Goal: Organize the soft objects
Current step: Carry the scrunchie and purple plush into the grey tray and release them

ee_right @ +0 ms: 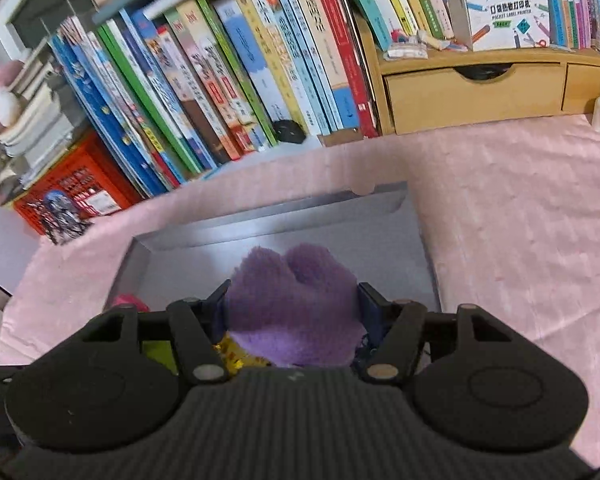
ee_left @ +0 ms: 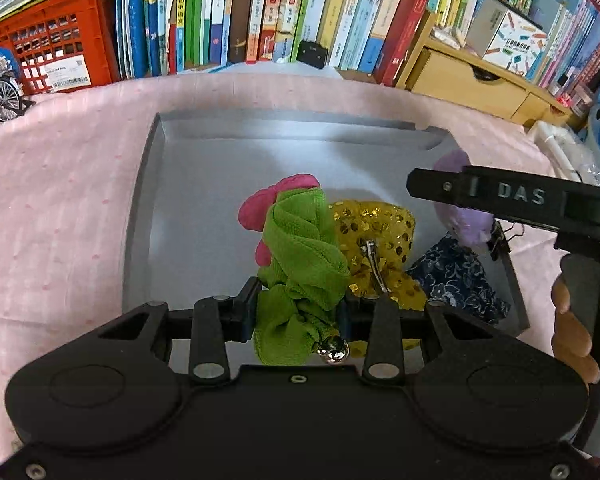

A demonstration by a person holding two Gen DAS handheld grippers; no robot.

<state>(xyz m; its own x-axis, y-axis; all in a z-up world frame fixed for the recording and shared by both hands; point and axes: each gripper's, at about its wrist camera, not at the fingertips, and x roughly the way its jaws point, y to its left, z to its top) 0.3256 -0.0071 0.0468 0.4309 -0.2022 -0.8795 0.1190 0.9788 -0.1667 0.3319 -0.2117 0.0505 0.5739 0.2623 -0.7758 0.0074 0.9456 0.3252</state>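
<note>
The left claw [ee_left: 300,308] is clamped on a green scrunchie [ee_left: 300,264] of ribbed, mesh-like fabric, gathered into loose folds, with a small shiny metal bell [ee_left: 334,351] hanging at its near end. It is held just over the near part of a shallow grey tray [ee_left: 204,152], a smooth, matte rectangle with low raised walls and a notch cut in its far rim. Behind the green folds lies a pink soft piece [ee_left: 260,204] with rounded lobes, and just beside it on the right a yellow sequined bow [ee_left: 380,224], glittery with round discs, shows a bare metal hair clip [ee_left: 374,264] on its back. Nearer the tray's right edge sits a dark blue floral cloth piece [ee_left: 456,276], crumpled. The right claw [ee_right: 294,308] is clamped on a purple plush piece [ee_right: 292,300], fuzzy and thick, with two rounded lobes at its far end, held above the tray [ee_right: 340,220]. The tray rests on a table covered in a pale pink cloth [ee_left: 60,208] with a fine weave and small dots. Along the table's far edge stand upright books [ee_left: 260,12], a red plastic lattice crate [ee_left: 52,40] and a light wooden drawer unit [ee_left: 460,76].
</note>
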